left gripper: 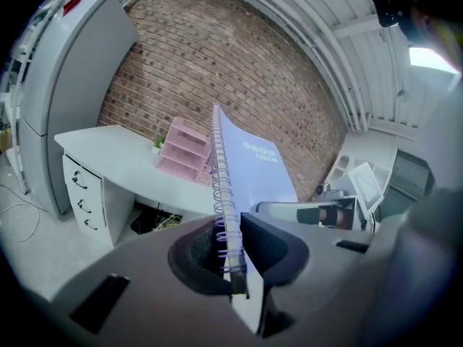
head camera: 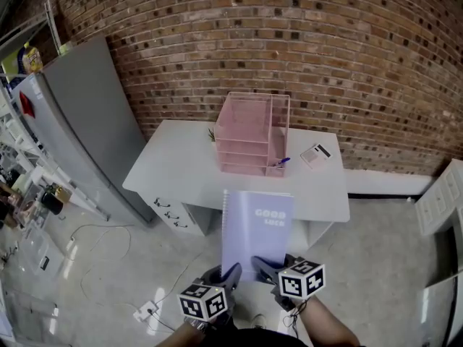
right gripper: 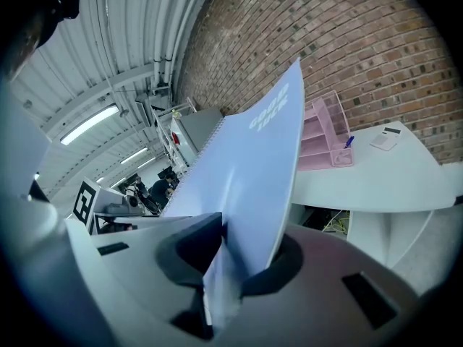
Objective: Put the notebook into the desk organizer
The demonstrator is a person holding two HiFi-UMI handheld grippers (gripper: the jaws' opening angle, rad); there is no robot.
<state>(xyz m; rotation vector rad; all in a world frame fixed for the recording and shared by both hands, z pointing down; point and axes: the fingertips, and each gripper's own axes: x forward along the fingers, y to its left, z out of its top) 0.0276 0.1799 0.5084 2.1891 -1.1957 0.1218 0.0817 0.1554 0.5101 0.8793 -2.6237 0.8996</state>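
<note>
Head view: where do we have the notebook (head camera: 257,230)?
— We hold it in the air by its near edge, cover up, in front of the worktop (head camera: 173,165).
— And our tongs?
— Left tongs (head camera: 231,273) clamp the spiral-bound corner, and right tongs (head camera: 265,264) clamp the other corner.
— The pink desk organizer (head camera: 249,132)?
— It stands on the worktop near the brick wall (head camera: 325,42), well apart from the notebook.

Your right gripper (right gripper: 233,260) has its jaws clamped on the notebook's (right gripper: 253,168) near edge, and the cover tilts up to the right. Beyond it the pink organizer (right gripper: 323,139) stands on the desk (right gripper: 383,183). A pen (right gripper: 348,142) is just right of the organizer.
</note>
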